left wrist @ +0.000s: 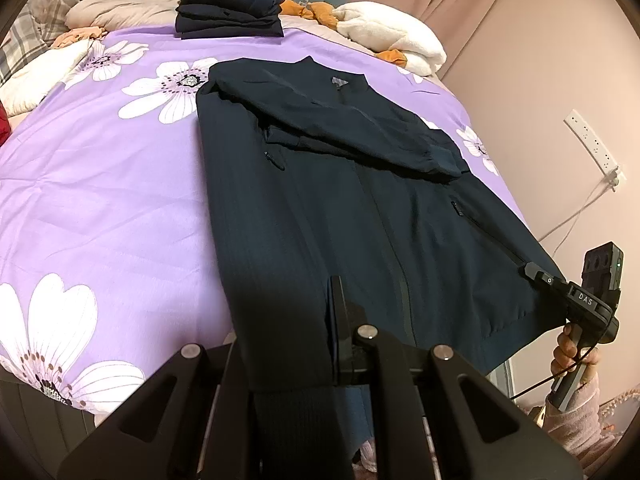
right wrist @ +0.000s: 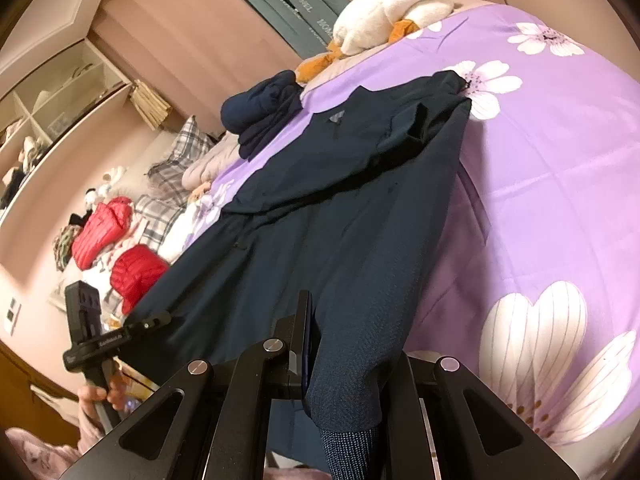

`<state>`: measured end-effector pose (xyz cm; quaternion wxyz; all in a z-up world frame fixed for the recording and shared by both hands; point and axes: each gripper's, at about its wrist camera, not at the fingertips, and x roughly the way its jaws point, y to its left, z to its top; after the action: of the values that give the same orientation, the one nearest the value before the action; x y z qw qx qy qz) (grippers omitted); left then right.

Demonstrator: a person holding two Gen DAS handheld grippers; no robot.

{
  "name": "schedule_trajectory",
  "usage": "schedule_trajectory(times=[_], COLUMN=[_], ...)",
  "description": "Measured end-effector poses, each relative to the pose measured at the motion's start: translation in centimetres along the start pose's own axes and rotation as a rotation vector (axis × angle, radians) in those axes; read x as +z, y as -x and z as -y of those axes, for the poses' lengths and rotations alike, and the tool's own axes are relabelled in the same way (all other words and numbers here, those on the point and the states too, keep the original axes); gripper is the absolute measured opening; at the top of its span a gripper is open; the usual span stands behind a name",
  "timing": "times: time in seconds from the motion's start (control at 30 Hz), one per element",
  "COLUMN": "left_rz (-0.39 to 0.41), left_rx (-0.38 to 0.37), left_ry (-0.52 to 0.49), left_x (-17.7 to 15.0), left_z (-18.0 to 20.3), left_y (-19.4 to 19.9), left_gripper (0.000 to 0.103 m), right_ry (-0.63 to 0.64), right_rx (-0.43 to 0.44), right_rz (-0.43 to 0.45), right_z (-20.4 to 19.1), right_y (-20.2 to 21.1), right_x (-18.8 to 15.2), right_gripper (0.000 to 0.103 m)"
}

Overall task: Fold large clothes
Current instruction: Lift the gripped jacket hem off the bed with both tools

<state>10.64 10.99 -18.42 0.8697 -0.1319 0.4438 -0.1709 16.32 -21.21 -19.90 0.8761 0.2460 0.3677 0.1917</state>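
**Both grippers clamped on the jacket hem**

Now, on the near left, the left gripper (left wrist: 340,320) is closed tight on the bottom hem of the dark navy jacket (left wrist: 340,184), fabric pinched between its jaws. The jacket lies face up on a purple bedspread (left wrist: 100,200) printed with white flowers, collar toward the far end, one sleeve folded across the chest. Beyond the collar sits a stack of folded dark clothes (left wrist: 230,4); to its right lies a white plush toy (left wrist: 392,32) with orange parts. At the right edge of the left wrist view, the right gripper (left wrist: 532,270) is closed on the hem's other corner, a hand (left wrist: 568,354) around its handle. In the right wrist view the right gripper (right wrist: 310,340) has jacket cloth pinched between its nearly shut jaws, and red padded garments (right wrist: 120,248) lie at far left.
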Motion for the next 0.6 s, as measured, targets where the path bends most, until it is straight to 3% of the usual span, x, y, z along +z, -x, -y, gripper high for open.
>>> schedule_trajectory(times=[0.6], left_rz=[0.029], left_rx=[-0.022], left_ry=[-0.048], left_x=[0.6], left_z=[0.8], left_y=[1.1], left_gripper=[0.009], right_ry=[0.060], right_rx=[0.043], right_rz=[0.005], right_z=[-0.4], right_y=[0.7], right_x=[0.8], right_gripper=[0.013])
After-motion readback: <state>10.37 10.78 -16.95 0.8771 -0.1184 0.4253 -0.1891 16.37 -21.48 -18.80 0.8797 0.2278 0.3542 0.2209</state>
